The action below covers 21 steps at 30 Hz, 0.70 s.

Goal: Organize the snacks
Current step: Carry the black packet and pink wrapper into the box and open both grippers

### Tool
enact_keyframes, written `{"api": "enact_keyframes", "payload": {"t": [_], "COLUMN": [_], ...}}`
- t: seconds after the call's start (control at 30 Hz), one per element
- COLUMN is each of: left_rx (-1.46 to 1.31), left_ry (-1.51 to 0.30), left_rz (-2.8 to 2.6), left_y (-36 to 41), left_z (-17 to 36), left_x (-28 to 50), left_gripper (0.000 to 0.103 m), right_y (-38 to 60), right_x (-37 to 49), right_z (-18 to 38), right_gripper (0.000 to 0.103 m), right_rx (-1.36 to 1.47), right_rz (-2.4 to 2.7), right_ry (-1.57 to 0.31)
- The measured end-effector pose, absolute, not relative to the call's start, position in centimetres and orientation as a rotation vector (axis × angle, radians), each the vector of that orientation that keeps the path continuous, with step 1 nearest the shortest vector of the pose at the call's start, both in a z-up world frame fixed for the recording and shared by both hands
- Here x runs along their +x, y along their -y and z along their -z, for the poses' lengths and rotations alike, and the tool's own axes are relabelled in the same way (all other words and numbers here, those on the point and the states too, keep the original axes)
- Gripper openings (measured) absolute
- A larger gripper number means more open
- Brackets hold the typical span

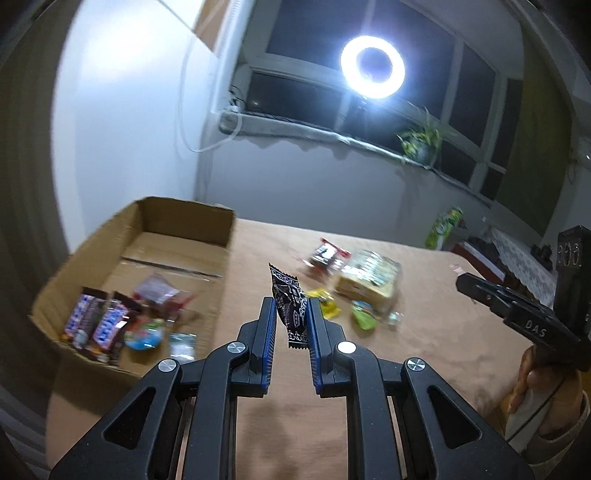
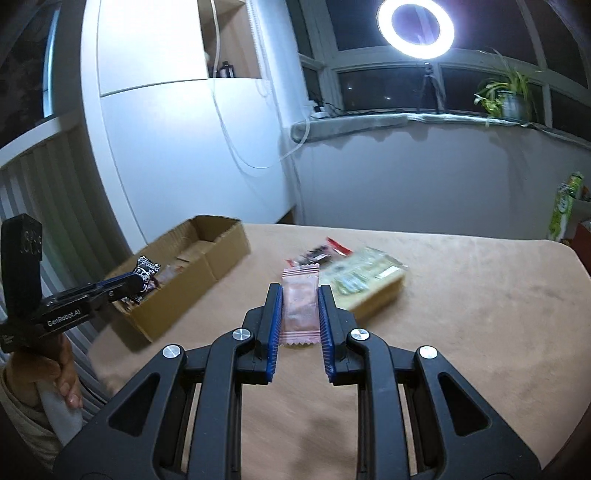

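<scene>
My left gripper [image 1: 290,308] is shut on a black snack packet with white print [image 1: 290,306], held above the table just right of an open cardboard box [image 1: 177,218]. The box holds several wrapped snacks, among them two chocolate bars [image 1: 96,325]. My right gripper [image 2: 300,297] is shut on a pink wrapper [image 2: 300,306], lifted over the table. In the right wrist view the left gripper [image 2: 142,275] with its black packet [image 2: 146,269] hangs over the box [image 2: 207,273]. The right gripper [image 1: 465,282] shows side-on at the right edge of the left wrist view.
Loose snacks lie on the tan tablecloth [image 2: 461,314]: a clear pack of crackers [image 2: 364,284], a red and black packet [image 2: 321,253], yellow [image 1: 325,304] and green [image 1: 364,317] sweets. A ring light [image 2: 415,27], a potted plant [image 2: 509,96] and a windowsill stand behind. A hand [image 2: 68,373] grips the left handle.
</scene>
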<state>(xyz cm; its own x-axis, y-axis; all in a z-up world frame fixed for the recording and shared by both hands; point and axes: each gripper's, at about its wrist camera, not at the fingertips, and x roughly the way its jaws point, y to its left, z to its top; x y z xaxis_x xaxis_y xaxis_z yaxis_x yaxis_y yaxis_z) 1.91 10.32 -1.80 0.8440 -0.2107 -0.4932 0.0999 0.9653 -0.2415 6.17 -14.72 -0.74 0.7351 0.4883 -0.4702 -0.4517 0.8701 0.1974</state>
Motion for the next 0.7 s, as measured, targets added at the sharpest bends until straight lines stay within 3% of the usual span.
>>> {"api": "enact_keyframes", "payload": {"t": [0.7], "left_rx": [-0.301], "left_ry": [-0.517], "left_rz": [-0.02], "left_y": [-20.7], "left_z": [2.9], "left_x": [1.7], "left_gripper": [0.014], "right_y": [-4.7], "right_x": [8.1], "right_z": [0.2], "right_gripper": [0.02], "right_rx": [-0.038], "right_rz": [-0.854], "right_ry": [-0.536]}}
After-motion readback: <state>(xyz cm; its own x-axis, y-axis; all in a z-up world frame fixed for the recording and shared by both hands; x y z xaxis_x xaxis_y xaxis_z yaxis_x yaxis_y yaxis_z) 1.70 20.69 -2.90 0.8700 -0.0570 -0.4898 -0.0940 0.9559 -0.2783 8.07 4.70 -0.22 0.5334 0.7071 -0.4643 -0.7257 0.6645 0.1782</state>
